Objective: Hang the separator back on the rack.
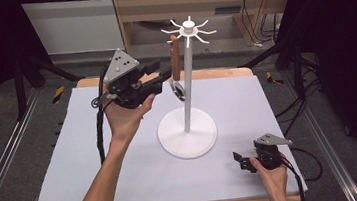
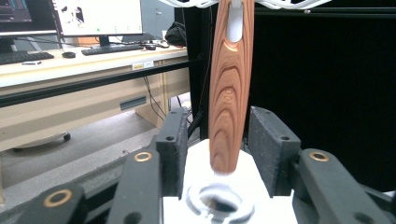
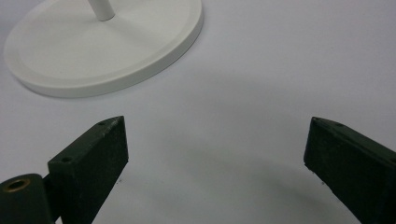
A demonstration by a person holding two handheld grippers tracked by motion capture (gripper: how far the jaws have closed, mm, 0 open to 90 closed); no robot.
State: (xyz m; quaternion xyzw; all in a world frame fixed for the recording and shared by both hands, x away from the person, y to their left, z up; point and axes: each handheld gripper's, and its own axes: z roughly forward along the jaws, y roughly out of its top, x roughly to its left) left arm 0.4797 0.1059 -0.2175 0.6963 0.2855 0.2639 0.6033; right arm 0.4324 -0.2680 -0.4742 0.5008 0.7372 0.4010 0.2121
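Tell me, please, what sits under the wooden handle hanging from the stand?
Below the wooden handle a round metal ring hangs over the white base. Blur hides how ring and handle join.

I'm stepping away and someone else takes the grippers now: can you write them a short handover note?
Left gripper: open, jaws on either side of the wooden handle with gaps on both sides.
Right gripper: open, nothing between the jaws, low over the table near the stand's base.
The utensil hangs from a hook of the white stand.
Done: utensil hung and let go.
Left: draw the left gripper back without knocking the handle.
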